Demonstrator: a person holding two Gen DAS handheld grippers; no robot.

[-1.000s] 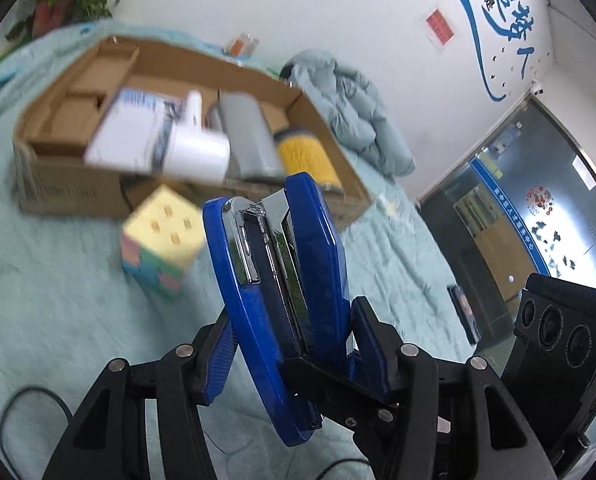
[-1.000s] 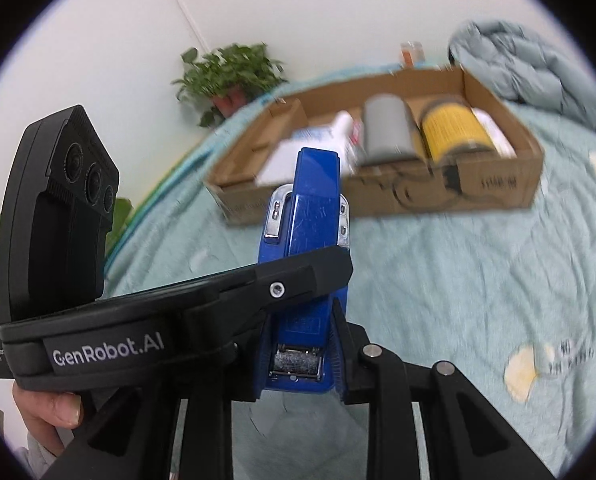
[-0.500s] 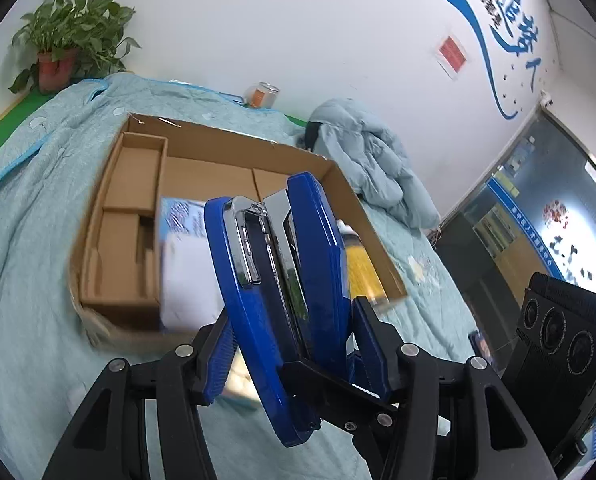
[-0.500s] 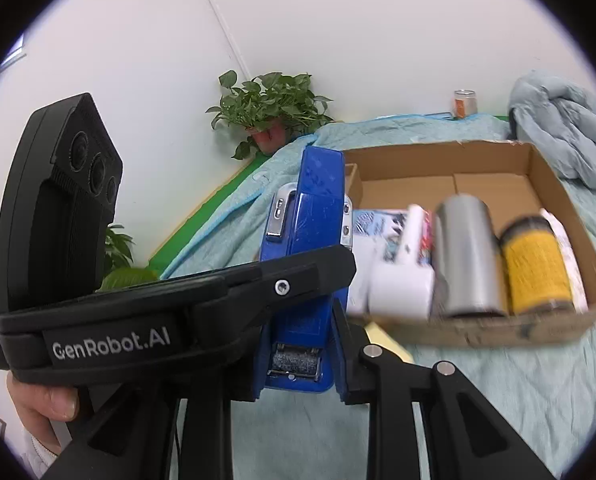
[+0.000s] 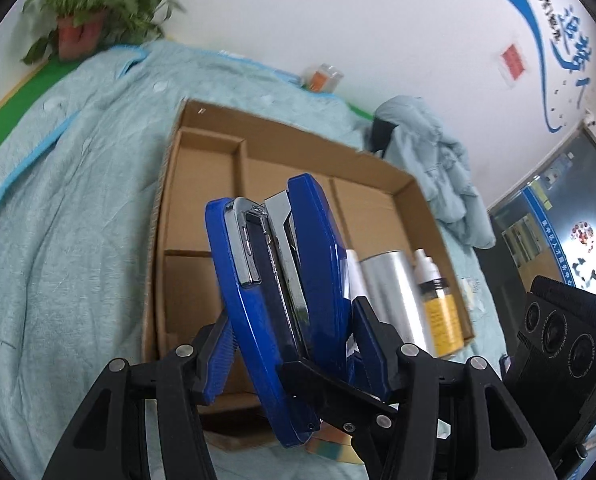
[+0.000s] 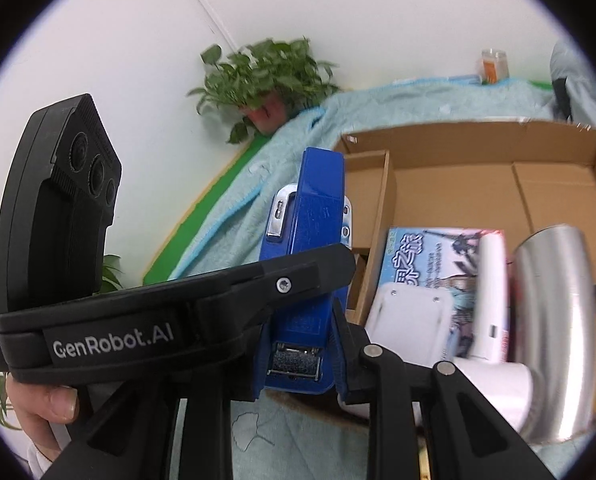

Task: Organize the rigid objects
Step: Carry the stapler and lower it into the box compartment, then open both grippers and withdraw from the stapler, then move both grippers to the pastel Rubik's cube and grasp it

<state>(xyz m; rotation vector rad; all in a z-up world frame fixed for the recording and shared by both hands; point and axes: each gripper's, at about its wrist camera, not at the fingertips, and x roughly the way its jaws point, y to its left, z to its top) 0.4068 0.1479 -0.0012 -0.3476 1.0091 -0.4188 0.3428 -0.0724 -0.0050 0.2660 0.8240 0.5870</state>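
A blue stapler (image 5: 282, 292) is clamped between the fingers of both grippers at once. My left gripper (image 5: 294, 344) is shut on it and holds it above the near left part of the cardboard box (image 5: 282, 136). In the right wrist view my right gripper (image 6: 298, 344) is also shut on the stapler (image 6: 313, 232), with the left gripper's black body lying across in front. The box (image 6: 473, 140) lies below, on a bed with a light blue sheet.
In the box lie a silver cylinder (image 5: 389, 292), a yellow-labelled bottle (image 5: 441, 320), a white device (image 6: 413, 320) and a printed packet (image 6: 429, 256). Its left compartments (image 5: 206, 184) show bare cardboard. A grey quilt (image 5: 433, 168) and a potted plant (image 5: 86, 12) are beyond.
Both grippers have carried the stapler forward and up, from in front of the box to above it. The multicoloured cube has dropped almost out of the left wrist view.
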